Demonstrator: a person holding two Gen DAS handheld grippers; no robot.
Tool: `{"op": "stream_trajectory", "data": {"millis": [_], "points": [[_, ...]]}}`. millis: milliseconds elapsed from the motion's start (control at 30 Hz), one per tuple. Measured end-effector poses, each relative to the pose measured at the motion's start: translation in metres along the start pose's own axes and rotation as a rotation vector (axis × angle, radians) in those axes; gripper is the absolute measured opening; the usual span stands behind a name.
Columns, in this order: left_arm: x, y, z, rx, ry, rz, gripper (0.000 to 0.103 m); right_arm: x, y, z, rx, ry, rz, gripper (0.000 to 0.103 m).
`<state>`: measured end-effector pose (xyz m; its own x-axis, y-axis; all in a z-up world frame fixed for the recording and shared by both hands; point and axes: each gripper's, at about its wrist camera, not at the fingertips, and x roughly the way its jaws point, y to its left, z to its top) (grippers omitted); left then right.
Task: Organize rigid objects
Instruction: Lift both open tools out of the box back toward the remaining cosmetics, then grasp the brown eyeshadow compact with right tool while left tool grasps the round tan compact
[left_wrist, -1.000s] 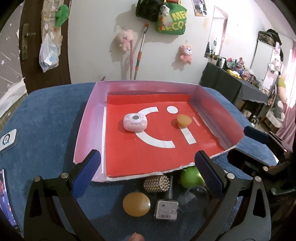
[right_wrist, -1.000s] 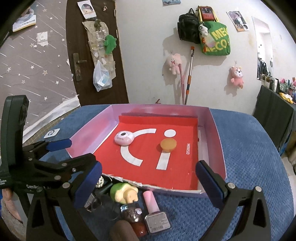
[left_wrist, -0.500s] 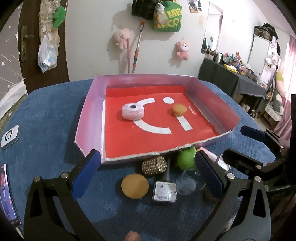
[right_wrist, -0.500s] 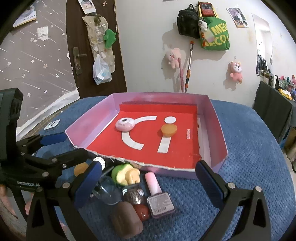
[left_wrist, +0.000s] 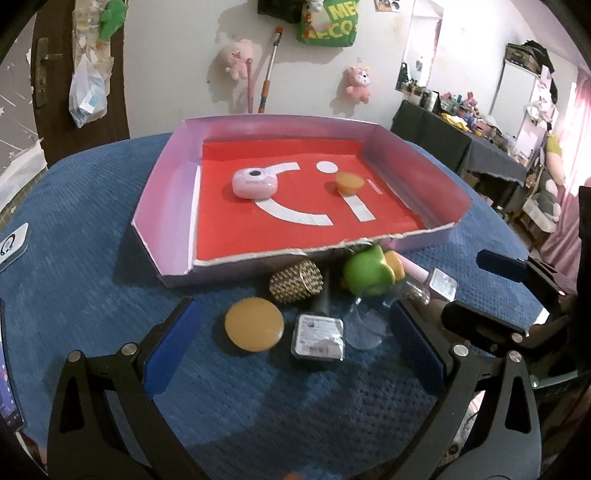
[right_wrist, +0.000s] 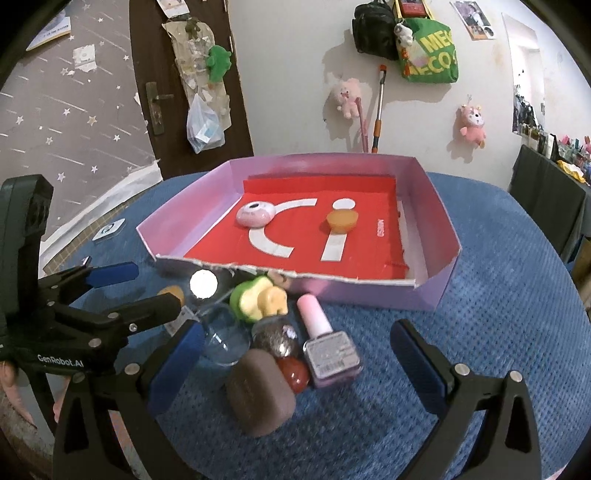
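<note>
Between picks: both grippers, left (left_wrist: 293, 352) and right (right_wrist: 293, 363), jaws wide, empty, over clutter before tray (right_wrist: 439, 291). Next: close on one piece, probably disc (left_wrist: 254, 324).

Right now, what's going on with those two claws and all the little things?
Left claw open, right claw open, both empty. Two pieces in the box; the rest clustered outside its torn front edge. Nothing blocking.

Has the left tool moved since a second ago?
Yes. The left tool has pulled back toward the person: in its own view the box sits farther away, and more loose items show between its fingers.
</note>
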<state>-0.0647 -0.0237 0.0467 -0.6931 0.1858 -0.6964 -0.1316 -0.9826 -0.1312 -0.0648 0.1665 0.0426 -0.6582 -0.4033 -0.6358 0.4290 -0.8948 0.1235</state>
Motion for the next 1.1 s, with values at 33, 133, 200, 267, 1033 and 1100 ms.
{"op": "stream_trajectory", "data": {"millis": [33, 133, 200, 267, 1033, 1100], "points": [[0.000, -0.001, -0.001, 0.001, 0.001, -0.004, 0.103, 0.000, 0.001, -0.002, 0.000, 0.004, 0.001, 0.103], [0.000, -0.003, -0.006, 0.002, 0.007, -0.020, 0.103, -0.002, 0.002, -0.008, -0.001, 0.013, -0.003, 0.103], [0.000, -0.004, -0.009, 0.000, 0.011, -0.028, 0.103, -0.002, 0.001, -0.011, 0.004, 0.018, -0.004, 0.103], [0.000, -0.005, -0.011, -0.002, 0.014, -0.034, 0.103, -0.003, 0.000, -0.015, 0.009, 0.026, -0.002, 0.103], [-0.019, 0.037, -0.017, -0.027, -0.051, 0.108, 0.098, -0.001, 0.014, -0.039, 0.027, 0.111, 0.115, 0.052], [-0.018, 0.045, -0.018, -0.036, -0.042, 0.117, 0.096, -0.001, 0.013, -0.039, 0.031, 0.108, 0.120, 0.048]]}}
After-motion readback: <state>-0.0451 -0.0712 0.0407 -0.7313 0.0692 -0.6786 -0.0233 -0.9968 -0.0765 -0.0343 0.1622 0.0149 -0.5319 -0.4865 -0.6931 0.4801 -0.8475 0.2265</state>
